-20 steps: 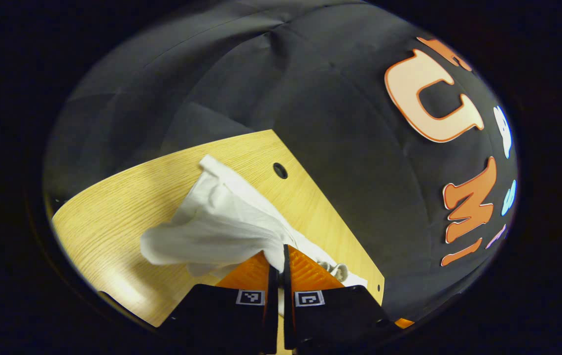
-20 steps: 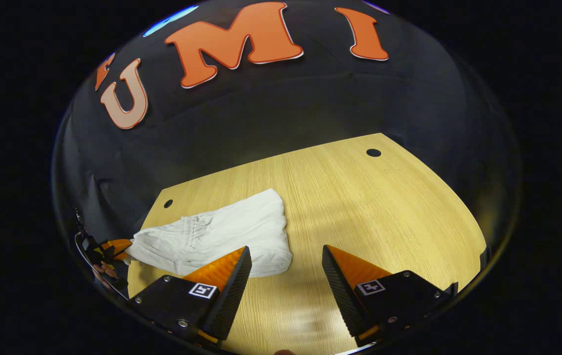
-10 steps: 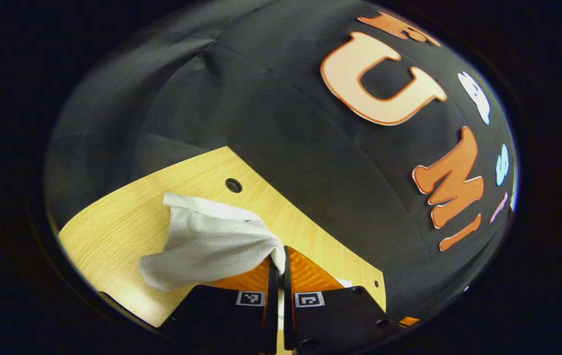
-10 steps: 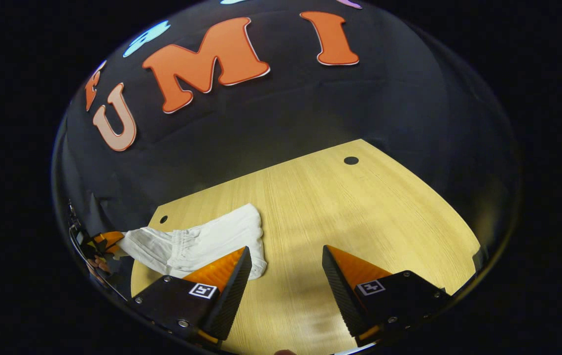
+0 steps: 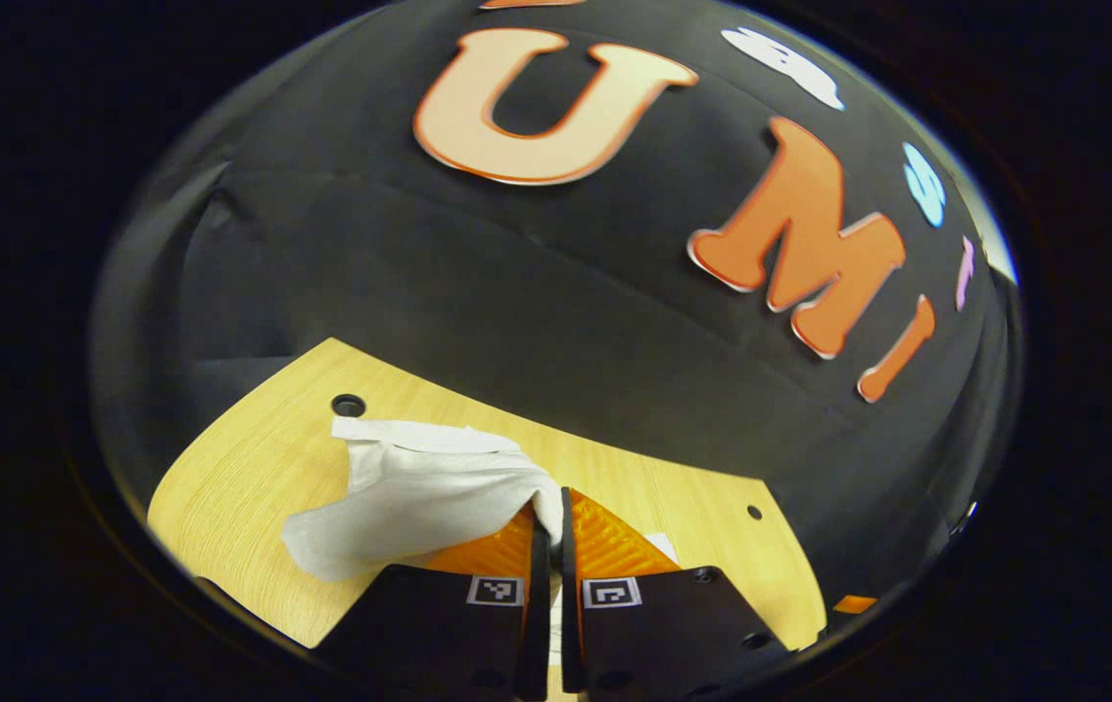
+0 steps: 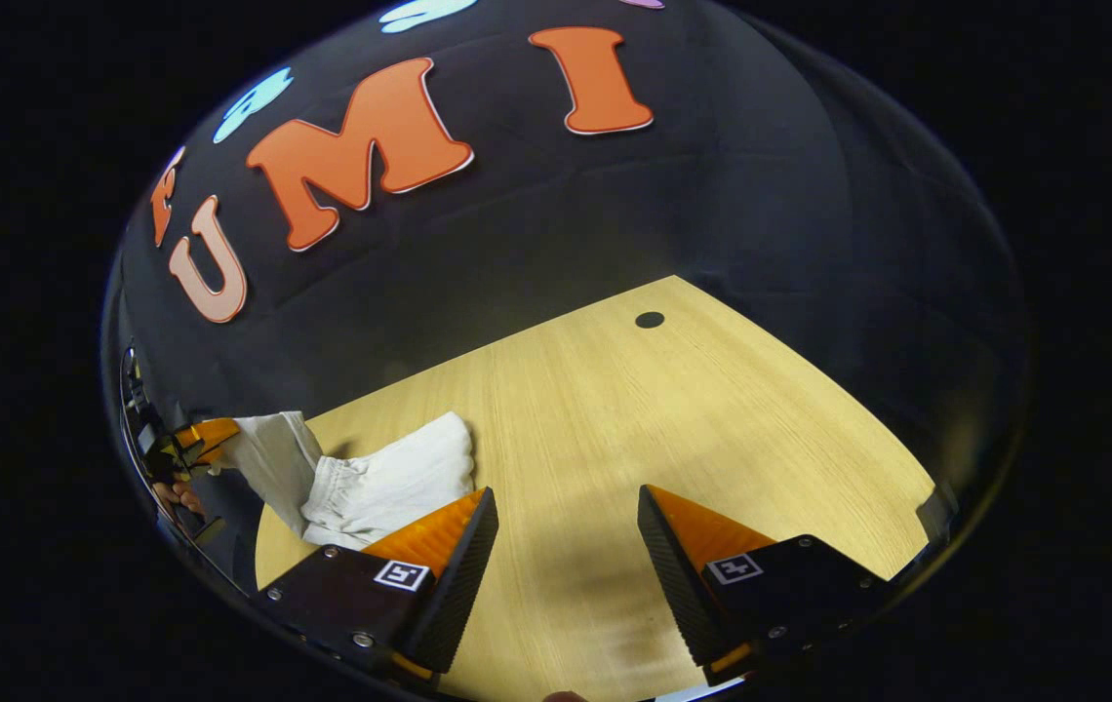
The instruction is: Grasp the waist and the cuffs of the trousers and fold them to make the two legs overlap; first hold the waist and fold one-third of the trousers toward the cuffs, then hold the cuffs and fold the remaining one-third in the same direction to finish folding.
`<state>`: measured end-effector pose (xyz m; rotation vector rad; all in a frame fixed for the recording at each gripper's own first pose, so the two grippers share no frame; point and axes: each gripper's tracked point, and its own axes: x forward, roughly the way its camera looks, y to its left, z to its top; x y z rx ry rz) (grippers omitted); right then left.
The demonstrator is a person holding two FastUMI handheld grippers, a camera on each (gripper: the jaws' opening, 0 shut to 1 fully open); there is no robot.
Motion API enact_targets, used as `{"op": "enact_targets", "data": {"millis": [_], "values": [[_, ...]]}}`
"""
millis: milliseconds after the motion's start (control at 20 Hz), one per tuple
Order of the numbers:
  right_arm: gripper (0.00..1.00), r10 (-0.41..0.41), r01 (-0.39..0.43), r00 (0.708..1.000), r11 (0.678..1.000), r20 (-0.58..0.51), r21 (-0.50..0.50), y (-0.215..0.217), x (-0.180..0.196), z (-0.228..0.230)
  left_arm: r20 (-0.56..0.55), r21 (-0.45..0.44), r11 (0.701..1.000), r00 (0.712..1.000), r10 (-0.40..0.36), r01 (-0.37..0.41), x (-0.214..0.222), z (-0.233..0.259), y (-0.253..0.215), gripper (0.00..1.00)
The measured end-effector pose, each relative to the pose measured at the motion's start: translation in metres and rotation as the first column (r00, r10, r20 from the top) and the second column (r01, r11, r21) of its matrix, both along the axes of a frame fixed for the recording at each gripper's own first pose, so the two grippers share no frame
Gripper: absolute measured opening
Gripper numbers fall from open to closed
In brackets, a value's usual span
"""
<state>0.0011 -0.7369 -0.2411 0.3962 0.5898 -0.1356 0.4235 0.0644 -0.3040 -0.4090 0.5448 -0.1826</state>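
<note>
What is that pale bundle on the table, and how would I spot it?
Find the light wooden table against the black cloth wall. At its left end lie the white trousers, crumpled, one edge lifted by the left gripper, which is clamped on the fabric. They are the one soft, white thing on the wood.

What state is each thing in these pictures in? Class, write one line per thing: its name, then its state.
White cloth trousers: bunched, one end lifted off the table, the rest lying on it.
Left gripper: shut on the trousers.
Right gripper: open, holding nothing, above the table.
Light wooden table: flat, bearing part of the trousers near one edge.
</note>
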Motion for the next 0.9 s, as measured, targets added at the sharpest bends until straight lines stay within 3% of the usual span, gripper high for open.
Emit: {"op": "enact_targets", "data": {"millis": [150,300,500,650,700,850,900], "values": [[0.88,-0.021,0.021,1.0,1.0,-0.008,0.007,-0.022,-0.007,-0.006,-0.012,0.113,0.985,0.991,-0.133,0.133,0.008,-0.021,-0.061,0.08],[0.88,-0.036,0.037,0.999,0.999,-0.014,0.017,-0.038,-0.01,-0.011,-0.048,0.235,0.938,0.967,-0.251,0.256,0.004,-0.064,-0.112,0.08],[0.88,-0.031,0.032,0.999,0.999,-0.03,0.024,-0.047,-0.013,-0.019,-0.112,0.408,0.821,0.914,-0.39,0.4,-0.012,-0.111,-0.163,0.12],[0.88,-0.02,0.02,0.999,1.0,-0.038,0.021,-0.051,-0.013,-0.022,-0.166,0.48,0.726,0.863,-0.476,0.493,-0.022,-0.138,-0.201,0.19],[0.88,-0.015,0.016,0.999,1.0,-0.037,0.022,-0.051,-0.014,-0.022,-0.176,0.49,0.704,0.85,-0.497,0.514,-0.032,-0.145,-0.201,0.17],[0.88,-0.004,0.005,0.999,1.0,-0.04,0.018,-0.054,-0.014,-0.023,-0.199,0.535,0.636,0.815,-0.545,0.556,-0.045,-0.151,-0.228,0.32],[0.88,0.0,0.001,0.999,1.0,-0.043,0.016,-0.054,-0.014,-0.024,-0.205,0.549,0.615,0.805,-0.556,0.565,-0.049,-0.151,-0.23,0.42]]}}
